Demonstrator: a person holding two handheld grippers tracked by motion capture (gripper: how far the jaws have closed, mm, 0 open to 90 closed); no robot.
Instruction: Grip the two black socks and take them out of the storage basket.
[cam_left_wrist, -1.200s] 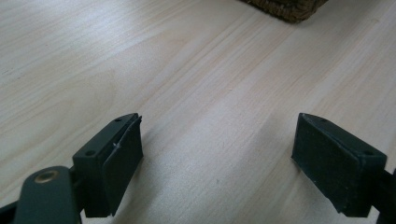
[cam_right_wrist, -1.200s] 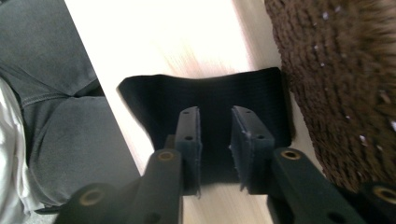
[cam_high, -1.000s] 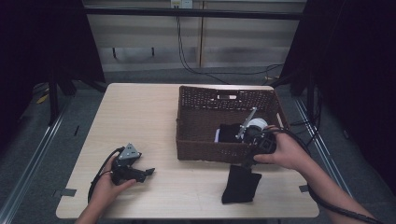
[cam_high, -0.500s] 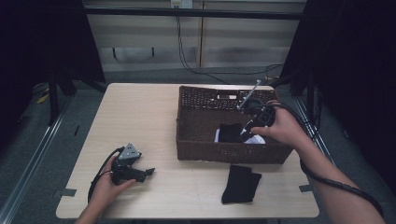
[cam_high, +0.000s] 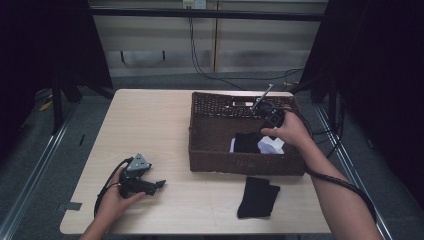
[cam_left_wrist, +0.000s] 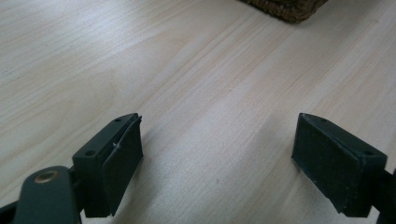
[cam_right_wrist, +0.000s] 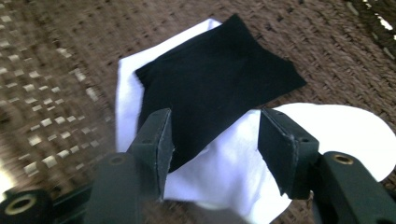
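Socks: a black one (cam_right_wrist: 219, 74) lies over white ones (cam_right_wrist: 322, 135) in the wicker basket (cam_high: 215, 105), right of centre in the high view. Our right gripper (cam_right_wrist: 212, 144) hangs above them inside the basket, jaws apart, gripping nothing. Another black sock (cam_high: 257, 197) lies on the table (cam_high: 150, 120) just below the basket, lower centre. At lower left our left gripper (cam_high: 159, 184) rests on the wood, jaws spread wide, bare tabletop between them in the left gripper view.
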